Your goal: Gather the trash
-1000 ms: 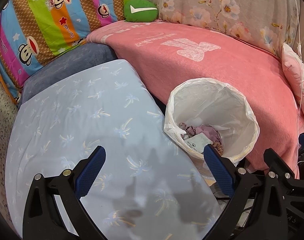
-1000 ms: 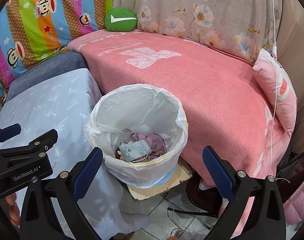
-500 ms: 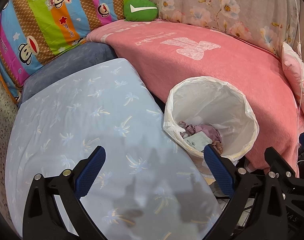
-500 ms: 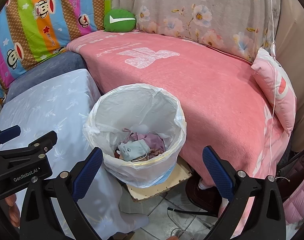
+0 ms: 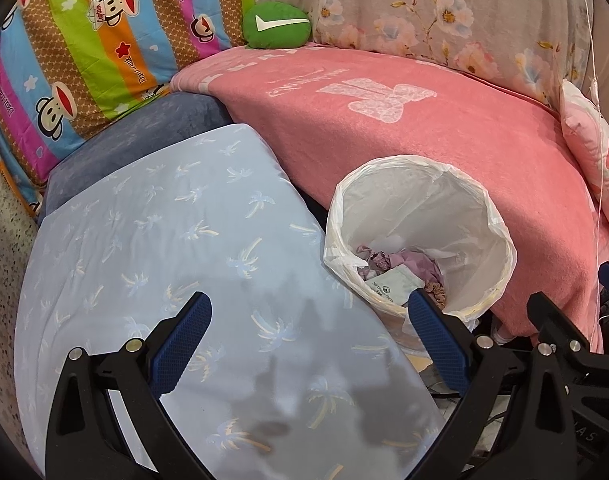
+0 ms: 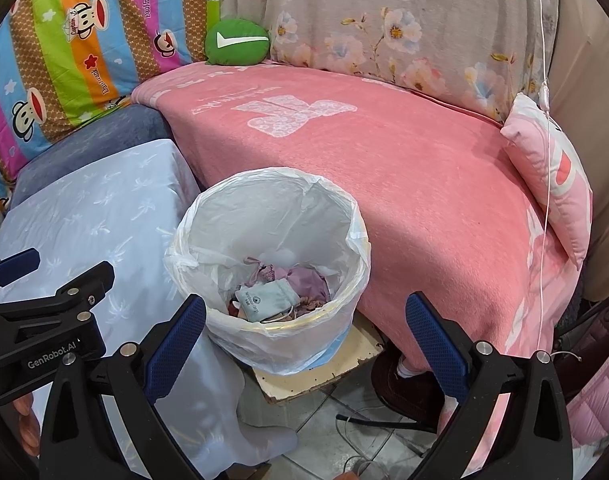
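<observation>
**What carries what**

You see the bin (image 6: 272, 264) standing on a worn board (image 6: 324, 364) over the tiled floor (image 6: 328, 432). On the pink blanket (image 6: 384, 168) lie a green cushion (image 6: 236, 42) and a pink pillow (image 6: 552, 176), possibly propped.

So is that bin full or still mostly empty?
Mostly empty. The bin stands upright with its white liner open, and a few pieces of trash lie only at the bottom, well below the rim.

Counter cloth (image 5: 176, 240): pale blue, palm-tree print. Blanket (image 6: 404, 168): pink, white motif. Bin liner (image 6: 280, 208): translucent white. Cushion (image 6: 237, 42): green, white tick. Left bedding (image 5: 84, 40): multicolour stripes, cartoon monkeys. Rear fabric (image 6: 384, 20): grey floral.
</observation>
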A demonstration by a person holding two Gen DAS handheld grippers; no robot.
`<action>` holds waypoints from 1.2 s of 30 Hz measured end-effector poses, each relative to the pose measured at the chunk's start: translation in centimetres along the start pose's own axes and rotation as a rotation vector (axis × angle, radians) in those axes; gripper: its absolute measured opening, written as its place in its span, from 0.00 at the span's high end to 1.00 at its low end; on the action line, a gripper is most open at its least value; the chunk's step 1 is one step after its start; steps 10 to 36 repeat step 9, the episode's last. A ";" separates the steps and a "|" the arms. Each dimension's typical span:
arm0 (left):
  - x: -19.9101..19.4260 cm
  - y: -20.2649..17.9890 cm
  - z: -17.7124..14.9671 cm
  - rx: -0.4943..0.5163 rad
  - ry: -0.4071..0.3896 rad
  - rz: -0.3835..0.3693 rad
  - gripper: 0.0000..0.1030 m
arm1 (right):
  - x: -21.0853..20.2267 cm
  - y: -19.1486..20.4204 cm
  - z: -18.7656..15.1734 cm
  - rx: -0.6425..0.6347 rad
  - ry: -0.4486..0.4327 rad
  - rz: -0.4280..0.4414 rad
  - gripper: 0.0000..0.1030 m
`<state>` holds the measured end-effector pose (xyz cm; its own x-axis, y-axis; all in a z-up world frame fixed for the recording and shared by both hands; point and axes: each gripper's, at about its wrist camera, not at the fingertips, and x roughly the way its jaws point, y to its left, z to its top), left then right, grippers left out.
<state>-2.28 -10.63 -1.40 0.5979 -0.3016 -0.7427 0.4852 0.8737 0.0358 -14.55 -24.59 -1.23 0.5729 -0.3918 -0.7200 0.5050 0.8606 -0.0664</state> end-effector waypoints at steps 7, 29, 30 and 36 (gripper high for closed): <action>0.0 -0.1 0.1 0.007 -0.003 0.005 0.08 | -0.1 -0.1 -0.1 0.010 0.000 -0.002 0.05; 0.1 -0.2 0.2 0.012 -0.002 0.003 0.08 | -0.1 -0.2 -0.2 0.014 0.000 -0.003 0.05; 0.1 -0.2 0.2 0.012 -0.002 0.003 0.08 | -0.1 -0.2 -0.2 0.014 0.000 -0.003 0.05; 0.1 -0.2 0.2 0.012 -0.002 0.003 0.08 | -0.1 -0.2 -0.2 0.014 0.000 -0.003 0.05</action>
